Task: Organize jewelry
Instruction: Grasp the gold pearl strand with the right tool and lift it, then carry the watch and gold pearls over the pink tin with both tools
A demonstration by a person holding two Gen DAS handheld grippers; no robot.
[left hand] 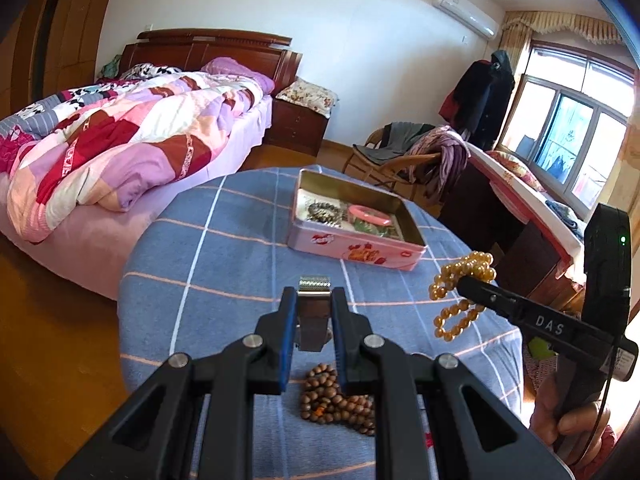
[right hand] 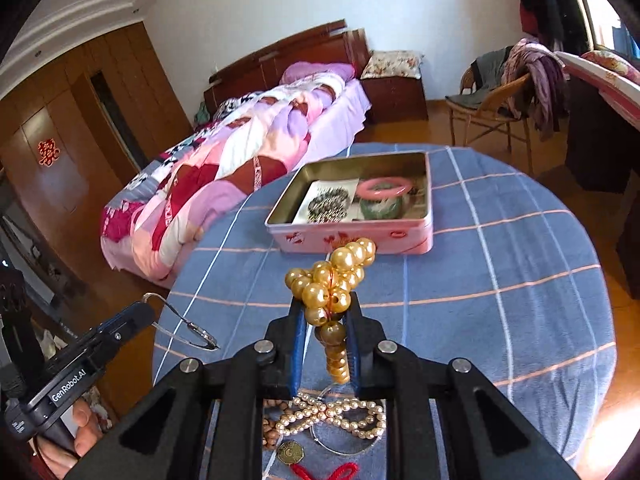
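A pink open tin sits on the blue checked table; it holds a pink bangle, a green bangle and a dark bead bracelet. My left gripper is shut on a silver mesh watch band, held above the table. My right gripper is shut on a golden bead bracelet, held in the air short of the tin; the bracelet also shows in the left wrist view. The left gripper with the band shows in the right wrist view.
Brown wooden beads lie on the table under my left gripper. A pearl strand, a gold coin and a red cord lie under my right gripper. A bed stands left, a chair behind the table.
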